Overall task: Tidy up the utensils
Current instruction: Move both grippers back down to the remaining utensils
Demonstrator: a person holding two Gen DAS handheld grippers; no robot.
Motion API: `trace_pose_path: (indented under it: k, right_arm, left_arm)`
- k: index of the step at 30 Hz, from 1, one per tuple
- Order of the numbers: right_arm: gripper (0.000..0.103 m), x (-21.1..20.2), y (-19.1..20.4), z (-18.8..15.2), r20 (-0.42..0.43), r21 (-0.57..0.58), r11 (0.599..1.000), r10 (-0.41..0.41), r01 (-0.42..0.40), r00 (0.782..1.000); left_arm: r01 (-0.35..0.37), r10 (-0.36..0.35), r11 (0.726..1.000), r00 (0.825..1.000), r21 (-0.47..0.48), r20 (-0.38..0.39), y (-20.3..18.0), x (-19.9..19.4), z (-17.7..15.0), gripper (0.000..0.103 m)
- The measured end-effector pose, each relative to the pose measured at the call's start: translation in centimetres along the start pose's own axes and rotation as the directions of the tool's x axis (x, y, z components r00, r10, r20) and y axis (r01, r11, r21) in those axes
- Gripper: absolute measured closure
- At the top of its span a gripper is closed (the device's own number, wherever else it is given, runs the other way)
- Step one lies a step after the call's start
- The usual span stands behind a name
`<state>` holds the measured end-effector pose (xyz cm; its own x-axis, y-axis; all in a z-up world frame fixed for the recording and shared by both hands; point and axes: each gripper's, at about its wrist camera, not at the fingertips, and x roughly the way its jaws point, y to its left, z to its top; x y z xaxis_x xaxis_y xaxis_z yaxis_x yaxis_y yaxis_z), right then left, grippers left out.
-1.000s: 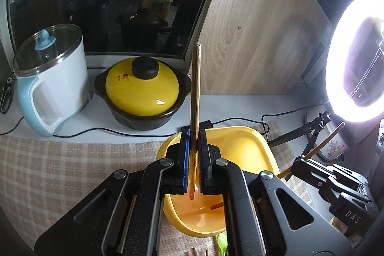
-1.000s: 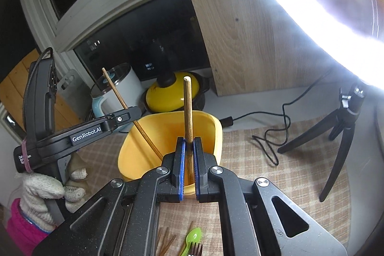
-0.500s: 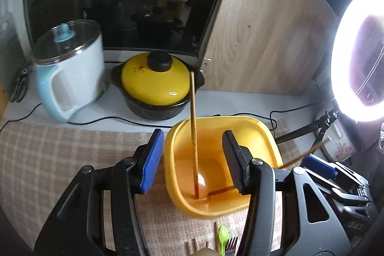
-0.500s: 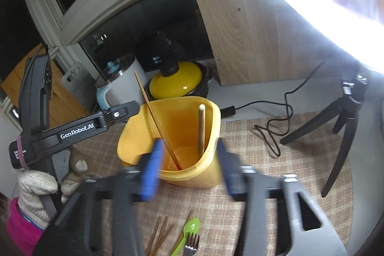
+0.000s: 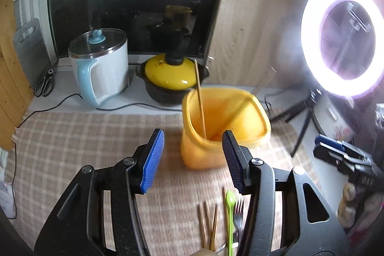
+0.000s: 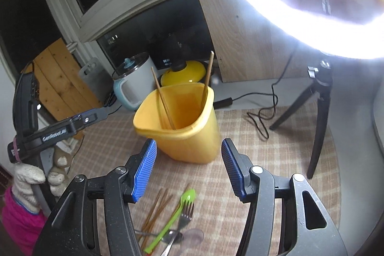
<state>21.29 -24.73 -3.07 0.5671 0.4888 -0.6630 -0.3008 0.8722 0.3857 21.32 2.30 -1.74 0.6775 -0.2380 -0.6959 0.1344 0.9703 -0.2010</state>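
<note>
A yellow utensil holder (image 5: 225,126) (image 6: 182,121) stands on the checked mat. Two wooden chopsticks stand in it: one (image 5: 200,97) (image 6: 164,102) leans left, the other (image 6: 207,76) leans on the right rim. My left gripper (image 5: 193,160) is open and empty, above and in front of the holder. My right gripper (image 6: 188,169) is open and empty, also in front of the holder. Loose chopsticks (image 6: 156,210) (image 5: 208,224), a green spoon (image 6: 172,215) (image 5: 230,215) and a metal fork (image 6: 184,215) (image 5: 238,212) lie on the mat below the grippers.
A white and blue kettle (image 5: 100,66) and a yellow-lidded black pot (image 5: 171,78) stand behind the mat by the window. A ring light (image 5: 343,40) on a black tripod (image 6: 316,116) stands at the right. Cables (image 6: 264,107) run along the counter. Scissors (image 5: 44,85) lie at far left.
Both grippers opened and let go of their chopsticks, which now stand in the yellow holder. Both grippers have pulled back and up from the holder.
</note>
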Motion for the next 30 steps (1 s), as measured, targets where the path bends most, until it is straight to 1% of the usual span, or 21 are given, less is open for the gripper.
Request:
trace_pose_path:
  k: [3,4,5,6,7,9,11,16,18,19,21,23,24,28,30]
  right_arm:
    - [0.048,-0.8,-0.5,-1.4,0.005,0.012,1.0,0.023,-0.023,1.0]
    - [0.045,-1.1,-0.6,-1.9,0.01,0.015,1.0,0.026,-0.026,1.0]
    - [0.034,-1.3,-0.8,-2.4,0.014,0.017,0.999,0.031,-0.031,0.999]
    - [0.028,-1.6,-1.0,-2.9,0.015,0.016,0.999,0.032,-0.032,0.999]
    - [0.025,-1.8,-1.1,-3.5,0.017,0.014,1.0,0.027,-0.028,0.999]
    - [0.025,-2.1,-1.2,-4.7,0.015,0.002,1.0,0.006,-0.006,1.0]
    - [0.025,-2.1,-1.5,-5.7,-0.005,0.006,1.0,-0.017,0.017,1.0]
    - [0.025,-1.1,-2.8,-8.3,-0.094,0.095,0.995,-0.033,0.042,0.995]
    - [0.025,-0.6,-3.1,-9.4,-0.126,0.121,0.991,-0.039,0.054,0.991]
    - [0.025,-0.4,-3.2,-10.0,-0.142,0.136,0.989,-0.039,0.059,0.989]
    - [0.025,0.2,-3.5,-10.9,-0.179,0.177,0.982,-0.031,0.063,0.983]
    - [0.025,0.9,-3.7,-11.8,-0.214,0.213,0.975,-0.013,0.06,0.977]
    - [0.025,1.3,-3.7,-12.3,-0.233,0.23,0.971,-0.007,0.062,0.972]
    - [0.026,2.5,-3.3,-13.3,-0.275,0.253,0.964,-0.009,0.081,0.961]
    - [0.026,3.0,-3.0,-13.7,-0.289,0.255,0.963,-0.014,0.091,0.957]
  left_arm:
    - [0.009,-0.009,1.0,1.0,0.03,-0.026,-0.2,-0.9,-1.7,0.052]
    - [0.014,-0.012,0.999,0.999,0.035,-0.035,-0.3,-1.0,-2.2,0.052]
    - [0.023,-0.021,0.999,0.999,0.039,-0.047,-0.2,-1.2,-2.8,0.052]
    - [0.035,-0.032,0.998,0.998,0.043,-0.059,-0.2,-1.4,-3.5,0.052]
    - [0.045,-0.042,0.998,0.997,0.047,-0.069,-0.3,-1.5,-4.1,0.052]
    - [0.066,-0.061,0.996,0.993,0.052,-0.097,-0.2,-1.5,-5.3,0.052]
    - [0.084,-0.078,0.995,0.989,0.051,-0.122,0.0,-1.3,-6.3,0.052]
    - [0.131,-0.119,0.99,0.975,0.056,-0.189,0.5,-0.2,-8.9,0.052]
    - [0.151,-0.135,0.987,0.964,0.052,-0.229,0.8,0.7,-10.0,0.053]
    - [0.159,-0.141,0.986,0.959,0.056,-0.244,0.9,1.1,-10.5,0.057]
    - [0.184,-0.159,0.981,0.948,0.068,-0.276,0.9,1.7,-11.5,0.061]
    - [0.214,-0.183,0.974,0.936,0.076,-0.3,0.7,2.1,-12.4,0.062]
    - [0.227,-0.193,0.971,0.931,0.078,-0.311,0.6,2.4,-12.7,0.064]
    - [0.266,-0.218,0.96,0.908,0.089,-0.358,-0.2,3.5,-13.6,0.071]
    - [0.281,-0.228,0.955,0.899,0.094,-0.374,-0.6,4.0,-14.2,0.071]
